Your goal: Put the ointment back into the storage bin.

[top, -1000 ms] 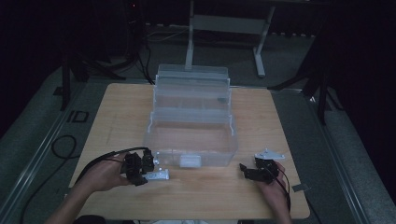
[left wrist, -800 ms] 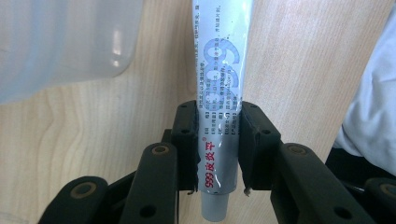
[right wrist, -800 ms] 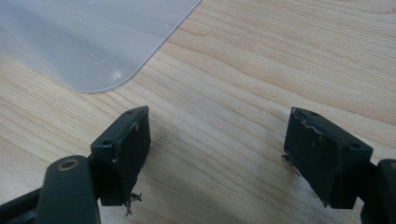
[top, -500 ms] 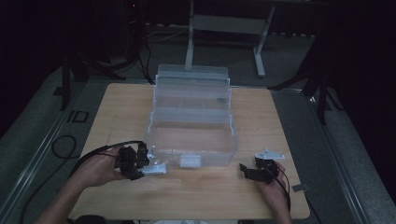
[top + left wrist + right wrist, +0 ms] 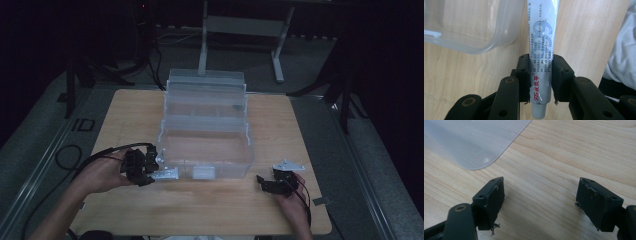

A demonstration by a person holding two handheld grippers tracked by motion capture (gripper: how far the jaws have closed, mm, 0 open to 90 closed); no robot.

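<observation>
A white ointment tube [image 5: 541, 50] with blue and red print is clamped between the pads of my left gripper [image 5: 540, 75], cap end toward the camera. In the high view the tube [image 5: 166, 174] sticks out to the right of the left gripper [image 5: 150, 172], just off the front left corner of the clear tiered plastic box [image 5: 205, 135]. My right gripper [image 5: 264, 183] rests on the table near the box's front right corner. Its jaws [image 5: 540, 200] stand wide open over bare wood with nothing between them.
The wooden table [image 5: 125, 115] holds the clear box at its middle. A corner of the box [image 5: 474, 27] lies left of the tube, and a box corner [image 5: 474, 142] lies ahead of the right gripper. White cloth [image 5: 624, 57] shows at the table edge.
My left gripper has lifted off the table with the tube and shifted slightly up and toward the box corner. The right gripper has stayed put.
</observation>
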